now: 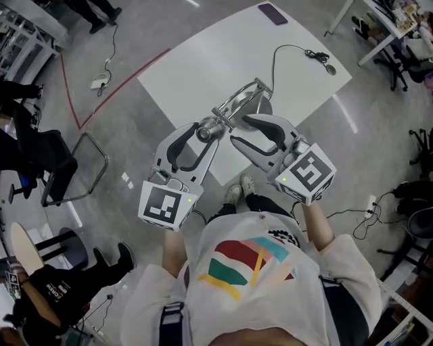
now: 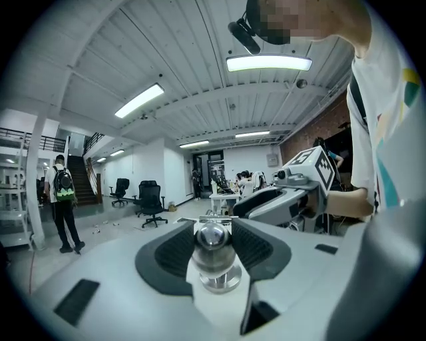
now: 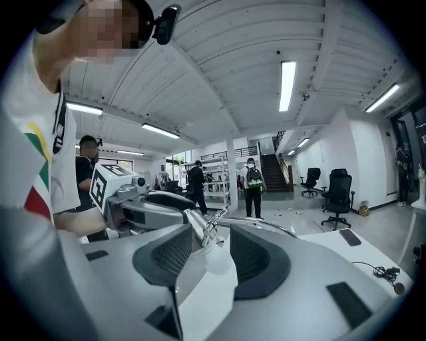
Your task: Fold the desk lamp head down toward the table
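Observation:
A chrome desk lamp stands near the front edge of the white table point(image 1: 203, 61); its shade point(image 1: 256, 103) and thin rod arm point(image 1: 233, 108) rise toward me. My left gripper point(image 1: 203, 132) straddles a chrome ball joint point(image 1: 205, 130). In the left gripper view the ball point(image 2: 213, 238) nearly fills the gap between the dark pads, and I see no firm press. My right gripper point(image 1: 238, 130) is open around the lamp arm beside it. In the right gripper view the chrome rods point(image 3: 210, 228) pass close to the left pad, with wide room on the other side.
The lamp's black cable with its switch point(image 1: 318, 55) trails across the table's right side, and a dark phone point(image 1: 272, 13) lies at the far corner. A metal chair frame point(image 1: 81, 169) stands on the floor at the left. People stand farther off in the room.

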`<state>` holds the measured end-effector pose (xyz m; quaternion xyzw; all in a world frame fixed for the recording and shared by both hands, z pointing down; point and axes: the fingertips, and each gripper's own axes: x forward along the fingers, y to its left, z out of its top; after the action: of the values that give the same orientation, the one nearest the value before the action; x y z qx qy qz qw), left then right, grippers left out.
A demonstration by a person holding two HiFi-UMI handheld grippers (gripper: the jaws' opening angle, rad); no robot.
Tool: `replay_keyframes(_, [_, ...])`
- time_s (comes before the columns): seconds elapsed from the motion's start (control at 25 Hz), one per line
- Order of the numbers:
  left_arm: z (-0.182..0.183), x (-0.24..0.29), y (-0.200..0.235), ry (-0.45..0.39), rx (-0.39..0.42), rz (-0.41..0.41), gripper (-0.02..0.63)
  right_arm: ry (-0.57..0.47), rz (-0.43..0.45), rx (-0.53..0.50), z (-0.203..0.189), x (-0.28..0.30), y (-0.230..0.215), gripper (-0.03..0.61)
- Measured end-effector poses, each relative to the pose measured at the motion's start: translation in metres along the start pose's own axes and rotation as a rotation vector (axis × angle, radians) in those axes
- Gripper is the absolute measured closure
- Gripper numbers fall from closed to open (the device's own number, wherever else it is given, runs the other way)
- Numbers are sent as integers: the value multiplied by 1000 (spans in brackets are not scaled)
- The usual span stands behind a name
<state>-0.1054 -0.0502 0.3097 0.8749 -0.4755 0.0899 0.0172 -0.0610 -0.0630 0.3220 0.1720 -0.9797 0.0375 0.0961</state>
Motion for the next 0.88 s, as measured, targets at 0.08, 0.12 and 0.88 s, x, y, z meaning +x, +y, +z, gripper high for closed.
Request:
replay_keyframes(0.08, [-17,0,2,58,-14,5,392,11,-3,10,-4,1,-1,396])
replay_keyframes(0.12, [-27,0,2,86,-19,7,393,17,-4,13,-6,2,-2,396])
replay_keyframes(0.88, [-164,60,0,369,-87,-62,399,116,-67,113,-55,-4,-26,396])
